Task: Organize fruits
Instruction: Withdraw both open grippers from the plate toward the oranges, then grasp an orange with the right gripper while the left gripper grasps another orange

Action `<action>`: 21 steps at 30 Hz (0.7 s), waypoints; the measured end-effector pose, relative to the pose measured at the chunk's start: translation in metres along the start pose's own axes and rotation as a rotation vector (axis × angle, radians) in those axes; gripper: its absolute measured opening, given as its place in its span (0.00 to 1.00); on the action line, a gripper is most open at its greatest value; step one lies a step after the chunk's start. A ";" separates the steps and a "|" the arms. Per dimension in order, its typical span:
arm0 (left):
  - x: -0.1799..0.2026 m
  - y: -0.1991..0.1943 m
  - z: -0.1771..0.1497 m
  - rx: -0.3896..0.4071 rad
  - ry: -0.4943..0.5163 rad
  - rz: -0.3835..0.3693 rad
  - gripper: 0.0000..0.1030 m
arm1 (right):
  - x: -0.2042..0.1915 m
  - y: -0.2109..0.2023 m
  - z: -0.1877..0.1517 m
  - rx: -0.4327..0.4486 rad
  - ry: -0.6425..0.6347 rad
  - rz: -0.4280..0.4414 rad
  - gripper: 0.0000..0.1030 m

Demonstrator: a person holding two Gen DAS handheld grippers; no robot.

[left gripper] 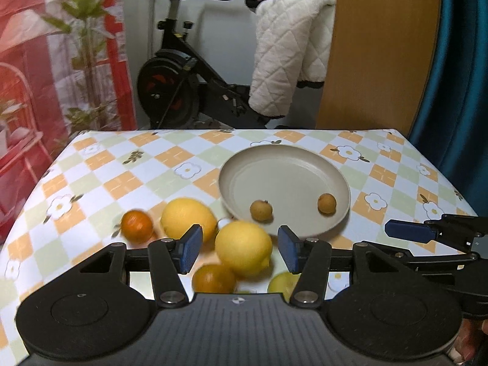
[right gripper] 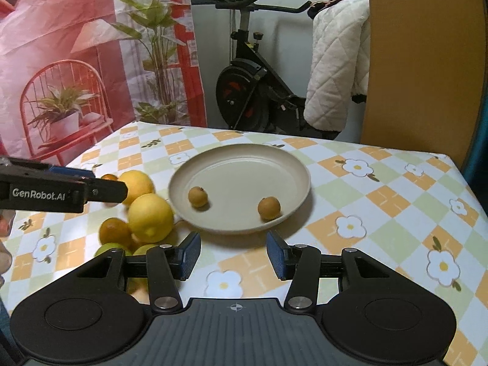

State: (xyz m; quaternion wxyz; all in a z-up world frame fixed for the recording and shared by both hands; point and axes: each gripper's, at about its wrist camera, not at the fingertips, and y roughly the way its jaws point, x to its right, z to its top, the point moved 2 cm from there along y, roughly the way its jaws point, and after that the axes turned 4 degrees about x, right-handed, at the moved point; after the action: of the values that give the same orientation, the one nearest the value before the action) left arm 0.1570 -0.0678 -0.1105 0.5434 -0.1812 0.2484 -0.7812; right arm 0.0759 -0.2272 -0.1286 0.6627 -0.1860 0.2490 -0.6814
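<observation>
We look along two handheld tongs toward a table [left gripper: 100, 164] covered in an orange, green and white checked cloth with flower prints.

A beige plate [left gripper: 283, 160] sits near the middle of the table. Two small brown fruits lie inside it, apart from each other: one [left gripper: 261, 210] toward its near left side, the other [left gripper: 326, 203] toward its near right rim.

Left of the plate is a loose cluster of fruit on the cloth. We see two lemons, one [left gripper: 187, 218] farther back and one [left gripper: 243, 247] nearer, close beside the plate's edge. A small orange [left gripper: 137, 225] lies to the left of the far lemon, and another orange [left gripper: 213, 278] sits just in front of the near lemon. A greenish fruit [left gripper: 282, 282] shows partly behind the tong frame; in the right view two green ones [right gripper: 109, 248] peek out there.

The left gripper [left gripper: 239, 250] hangs over the cluster with its blue pads apart, gripping nothing; the near lemon appears between them, below.

The right gripper [right gripper: 233, 254] hangs over bare cloth just in front of the plate, pads apart and empty.

Behind the table stand an exercise bike [left gripper: 183, 70], a white quilted blanket [left gripper: 289, 48], and a red printed backdrop [right gripper: 61, 45] with plants.
</observation>
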 end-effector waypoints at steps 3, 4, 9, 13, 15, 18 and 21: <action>0.000 -0.009 -0.010 0.005 -0.006 0.020 0.55 | -0.007 -0.008 -0.006 -0.005 -0.002 0.011 0.43; -0.001 -0.011 -0.012 0.005 -0.007 0.024 0.55 | -0.008 -0.010 -0.007 -0.007 -0.001 0.015 0.43; -0.006 -0.024 -0.029 0.007 -0.032 0.025 0.55 | -0.015 -0.020 -0.017 -0.022 0.009 0.024 0.43; -0.005 -0.036 -0.043 0.011 -0.022 0.014 0.55 | -0.021 -0.030 -0.025 -0.027 0.008 0.025 0.43; -0.003 -0.041 -0.050 0.018 -0.010 0.012 0.55 | -0.023 -0.035 -0.028 -0.028 0.009 0.026 0.43; -0.002 -0.046 -0.057 0.030 -0.007 0.008 0.55 | -0.025 -0.040 -0.033 -0.033 0.014 0.026 0.43; -0.001 -0.049 -0.062 0.036 -0.017 0.002 0.55 | -0.029 -0.044 -0.037 -0.039 0.008 0.026 0.43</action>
State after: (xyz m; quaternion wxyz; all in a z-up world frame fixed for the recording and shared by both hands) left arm 0.0855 -0.0410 -0.1319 0.5495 -0.1779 0.2295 -0.7834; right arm 0.0205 -0.1949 -0.1304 0.6668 -0.1927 0.2673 -0.6684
